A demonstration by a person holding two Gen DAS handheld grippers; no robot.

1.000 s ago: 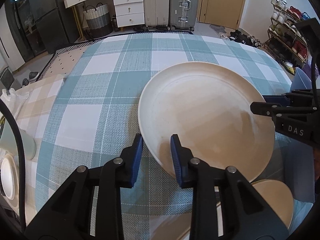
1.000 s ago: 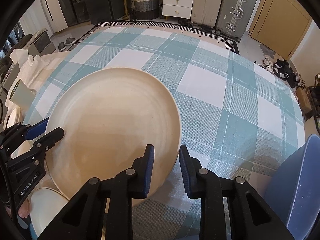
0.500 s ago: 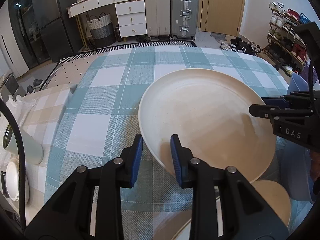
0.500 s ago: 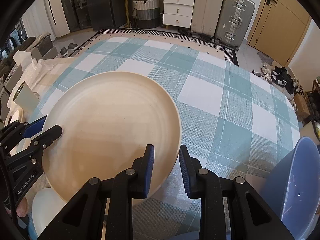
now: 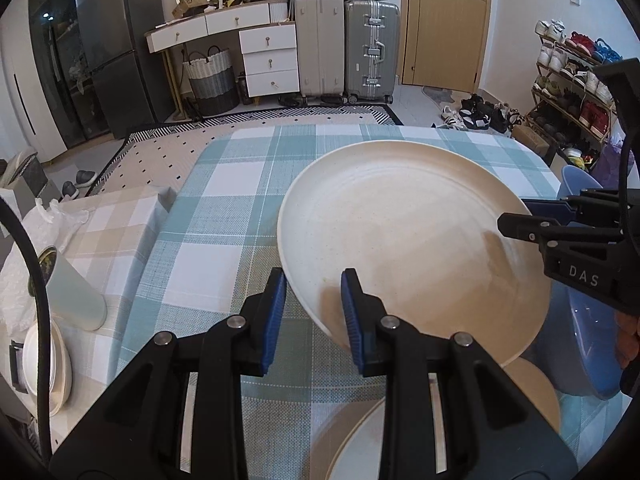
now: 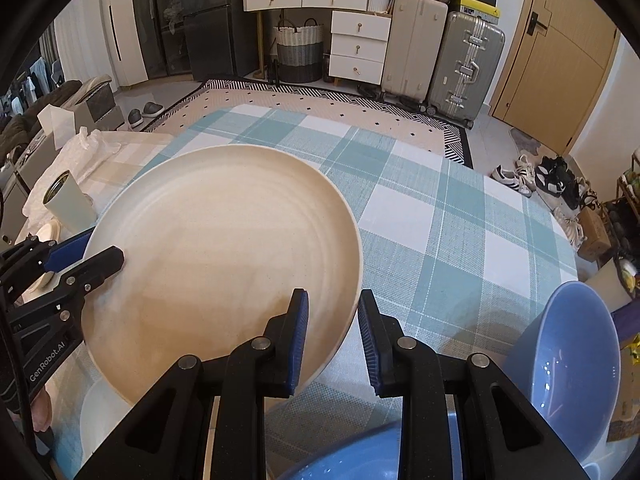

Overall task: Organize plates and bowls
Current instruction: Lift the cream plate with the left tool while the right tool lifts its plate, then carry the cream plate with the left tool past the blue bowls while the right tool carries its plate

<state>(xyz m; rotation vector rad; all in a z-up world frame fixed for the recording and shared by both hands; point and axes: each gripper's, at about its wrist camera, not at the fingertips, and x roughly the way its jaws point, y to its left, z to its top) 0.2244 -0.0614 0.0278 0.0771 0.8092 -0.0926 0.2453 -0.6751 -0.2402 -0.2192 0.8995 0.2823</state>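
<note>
A large cream plate [image 5: 412, 240] [image 6: 224, 256] is held in the air above the teal checked table [image 5: 224, 216] by both grippers. My left gripper [image 5: 314, 312] is shut on its near left rim. My right gripper [image 6: 332, 334] is shut on its opposite rim, and also shows at the right of the left wrist view [image 5: 524, 220]. More cream plates [image 5: 532, 384] lie on the table under it. A blue bowl [image 6: 568, 364] stands at the right, and a second blue bowl [image 6: 360, 456] shows under the right gripper.
A pale green cup [image 5: 76, 292] lies on its side on the beige checked cloth at left, next to small white dishes [image 5: 44, 360]. Past the table's far edge are a rug, suitcases, drawers and a shoe rack.
Both grippers have lifted the plate higher above the table; more of the room and the blue bowls now show. The grip on the rim is unchanged.
</note>
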